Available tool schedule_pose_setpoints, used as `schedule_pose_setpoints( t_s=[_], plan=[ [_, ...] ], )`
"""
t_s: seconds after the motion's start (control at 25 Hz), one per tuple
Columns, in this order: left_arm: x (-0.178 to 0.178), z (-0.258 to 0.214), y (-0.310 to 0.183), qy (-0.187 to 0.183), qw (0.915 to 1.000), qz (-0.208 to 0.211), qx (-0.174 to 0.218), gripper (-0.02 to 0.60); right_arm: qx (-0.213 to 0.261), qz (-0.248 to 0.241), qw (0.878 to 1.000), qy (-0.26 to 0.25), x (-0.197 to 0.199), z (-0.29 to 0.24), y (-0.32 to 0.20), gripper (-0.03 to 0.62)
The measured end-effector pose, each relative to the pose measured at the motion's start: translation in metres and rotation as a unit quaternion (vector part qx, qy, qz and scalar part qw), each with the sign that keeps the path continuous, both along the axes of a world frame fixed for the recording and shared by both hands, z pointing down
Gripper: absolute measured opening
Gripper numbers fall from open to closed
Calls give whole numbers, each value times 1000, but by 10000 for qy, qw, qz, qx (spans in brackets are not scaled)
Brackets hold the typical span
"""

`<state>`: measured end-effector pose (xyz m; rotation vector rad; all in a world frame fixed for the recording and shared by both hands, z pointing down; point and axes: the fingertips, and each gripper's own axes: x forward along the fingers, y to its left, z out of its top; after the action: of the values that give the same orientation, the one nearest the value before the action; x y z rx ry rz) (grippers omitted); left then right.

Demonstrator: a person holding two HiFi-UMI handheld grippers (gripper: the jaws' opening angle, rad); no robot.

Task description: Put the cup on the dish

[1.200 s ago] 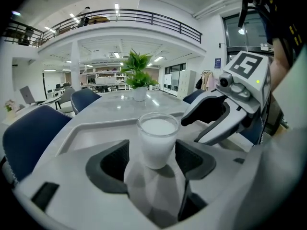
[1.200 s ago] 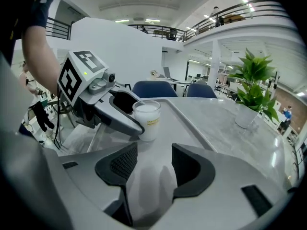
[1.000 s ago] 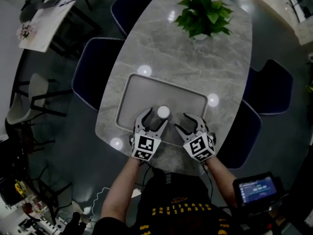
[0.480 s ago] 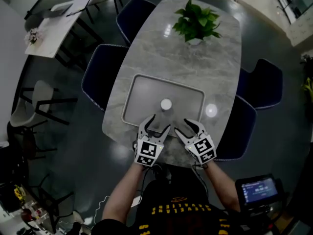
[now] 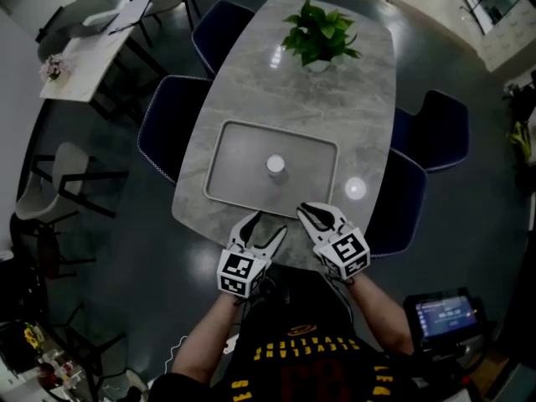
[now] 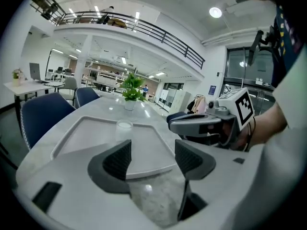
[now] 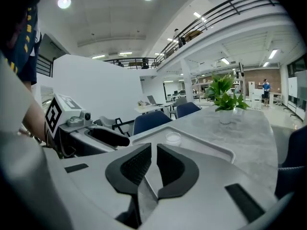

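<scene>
Grey plastic tools sit at the bottom centre of the head view, at the near edge of the table (image 5: 276,86). The left gripper (image 5: 268,227) has its jaws spread wide. Only tabletop and the tray's near rim show between them, so it carries nothing. Just beside it, the right gripper (image 5: 316,217) has just been drawing its jaws in. They are narrowed to a thin slit, not quite meeting, with nothing caught between them. Neither tool touches the cup.

A little higher in the frame lies the dish (image 5: 239,162), a shallow grey rectangular tray on the stone-patterned top. The cup (image 5: 275,166), small, pale and upright, stands inside it at about the middle, apart from every wall. It is the only thing in the tray. I cannot tell whether the cup itself holds anything.

With the cup resting in the dish and both tools empty, I judge the placing step finished. What is in hand looks like the pull-away after letting go. The next move calls for little beyond keeping both tools clear of the tray, so that no jaw clips the rim or tips the light cup.

Farther off, at the top centre, a white pot holds a leafy green plant (image 5: 316,33). Dark blue chairs (image 5: 167,128) flank the table at mid-left and mid-right.
</scene>
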<state>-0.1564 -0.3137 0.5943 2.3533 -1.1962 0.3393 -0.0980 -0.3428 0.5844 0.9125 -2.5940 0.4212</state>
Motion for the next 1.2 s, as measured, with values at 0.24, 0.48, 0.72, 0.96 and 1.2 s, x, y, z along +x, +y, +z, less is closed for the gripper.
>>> schedule_pose_setpoints(
  t_s=[0.24,0.48,0.72,0.96,1.2],
  plan=[
    [-8,-26,31,335,9993,-139,106,223,46,25,9996,-263,-3,-22,15,7],
    [-20,-68,41,175,9982,-347,453,0,277,160,9980,-543,-7,-45,25,8],
    [-26,-82,49,-20,9976,-390,574,0,563,270,9954,-724,-7,-75,34,8],
    [-24,-104,63,-28,9971,-372,657,0,829,281,9939,-666,-7,-101,48,8],
    [-20,-128,70,97,9955,-338,882,0,1007,298,9925,-633,-10,-118,61,8]
  ],
)
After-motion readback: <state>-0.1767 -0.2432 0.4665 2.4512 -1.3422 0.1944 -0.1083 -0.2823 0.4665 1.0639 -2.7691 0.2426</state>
